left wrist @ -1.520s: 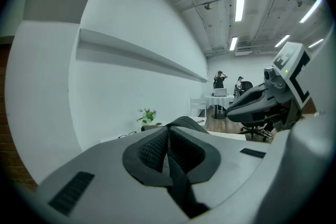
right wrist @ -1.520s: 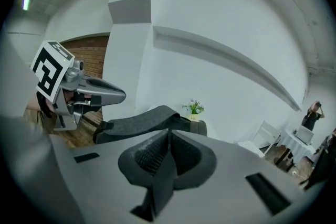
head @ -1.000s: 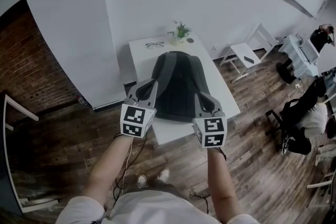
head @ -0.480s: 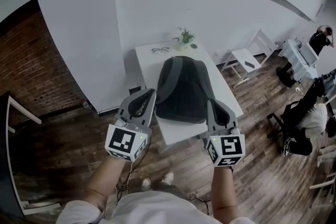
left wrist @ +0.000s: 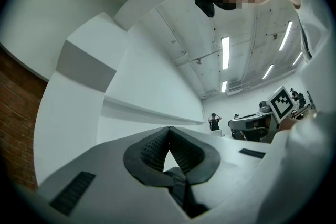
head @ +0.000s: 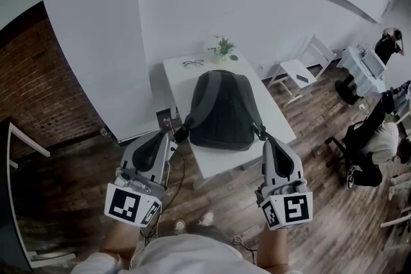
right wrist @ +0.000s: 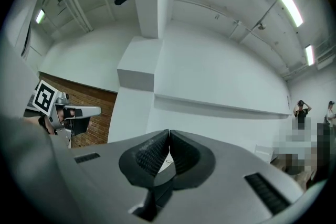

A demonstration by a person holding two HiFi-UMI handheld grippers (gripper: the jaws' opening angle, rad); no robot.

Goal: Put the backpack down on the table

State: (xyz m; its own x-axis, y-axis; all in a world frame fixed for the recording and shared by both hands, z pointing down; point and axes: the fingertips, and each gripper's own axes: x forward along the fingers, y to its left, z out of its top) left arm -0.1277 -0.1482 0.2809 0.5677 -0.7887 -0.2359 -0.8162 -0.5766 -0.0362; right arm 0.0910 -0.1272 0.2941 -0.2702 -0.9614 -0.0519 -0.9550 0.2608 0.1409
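Note:
A dark grey backpack lies flat on the small white table, its bottom towards me. My left gripper is off the table's near left corner, shut on a shoulder strap that runs taut to the pack. At the near right edge my right gripper is shut on the other strap. In the left gripper view the pads meet, with dark strap hanging below them. The right gripper view shows the same: closed pads over a strip of strap.
Glasses and a small potted plant sit at the table's far end against the white wall. A white chair stands to the right, with people and desks beyond it. A brick wall is on the left, over wooden floor.
Both grippers have drawn back from over the backpack's bottom end towards me and risen, still shut, pulling the two straps taut. The backpack stays on the table.

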